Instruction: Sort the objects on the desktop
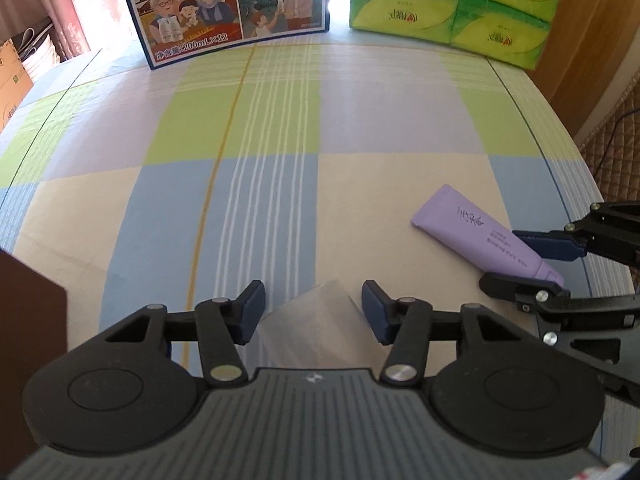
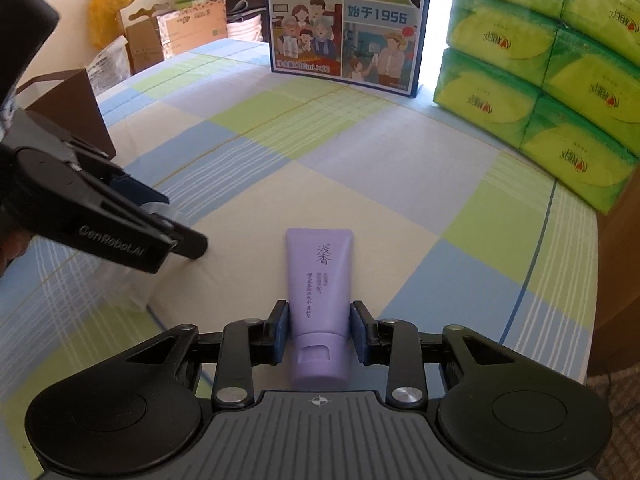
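My right gripper (image 2: 318, 334) clenches the tube (image 2: 319, 304); my left gripper (image 1: 313, 312), half open, straddles the cup (image 1: 316, 326) untouched, tube at 2 o'clock.

Both claws are pointing steeply downward: the left claw (image 1: 313, 312) is standing part-open, the right claw (image 2: 319, 331) is sitting nearly closed, just beside it

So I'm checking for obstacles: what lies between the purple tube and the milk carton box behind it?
Nothing: in the right wrist view, only bare checked cloth lies between purple tube and milk carton box.
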The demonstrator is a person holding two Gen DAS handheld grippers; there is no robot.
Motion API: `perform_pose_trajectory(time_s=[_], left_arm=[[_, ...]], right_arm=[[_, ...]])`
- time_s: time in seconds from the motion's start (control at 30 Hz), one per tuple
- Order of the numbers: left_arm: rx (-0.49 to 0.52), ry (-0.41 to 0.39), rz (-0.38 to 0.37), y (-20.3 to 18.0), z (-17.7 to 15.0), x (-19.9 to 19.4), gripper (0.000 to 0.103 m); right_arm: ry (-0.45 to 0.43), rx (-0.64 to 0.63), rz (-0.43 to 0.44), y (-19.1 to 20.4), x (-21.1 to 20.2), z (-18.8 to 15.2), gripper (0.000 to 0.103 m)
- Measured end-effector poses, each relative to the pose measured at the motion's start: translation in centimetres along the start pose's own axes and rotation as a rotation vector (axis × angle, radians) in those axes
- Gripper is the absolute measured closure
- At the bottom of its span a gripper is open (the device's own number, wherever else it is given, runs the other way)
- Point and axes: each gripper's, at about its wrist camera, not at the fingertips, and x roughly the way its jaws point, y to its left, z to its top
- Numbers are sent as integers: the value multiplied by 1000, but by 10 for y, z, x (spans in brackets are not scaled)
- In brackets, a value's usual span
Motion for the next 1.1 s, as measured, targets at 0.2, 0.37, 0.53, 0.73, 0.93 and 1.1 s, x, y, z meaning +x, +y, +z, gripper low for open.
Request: perform_pose_trajectory(time_s=[0.2,0.37,0.53,0.73,0.93,1.1], left_arm=[[13,34,-20,5,-22,-15,61],[36,74,-44,8,-47,-29,87],[21,75,-57,19,-77,-45,86],[23,77,-84,27,-111,-66,86],[70,99,-93,32,-148,-92,85],[58,122,-136,47,-175,-111,74]], right_arm=[[29,21,-1,21,-8,-11,73],[59,57,16,44,-26,-30,74],[74,110,27,70,-49,-60,74],[75,177,21,104,-82,-97,74],[92,199,-9,138,-116,-132,74],[109,194,-23,153,-135,-153,73]])
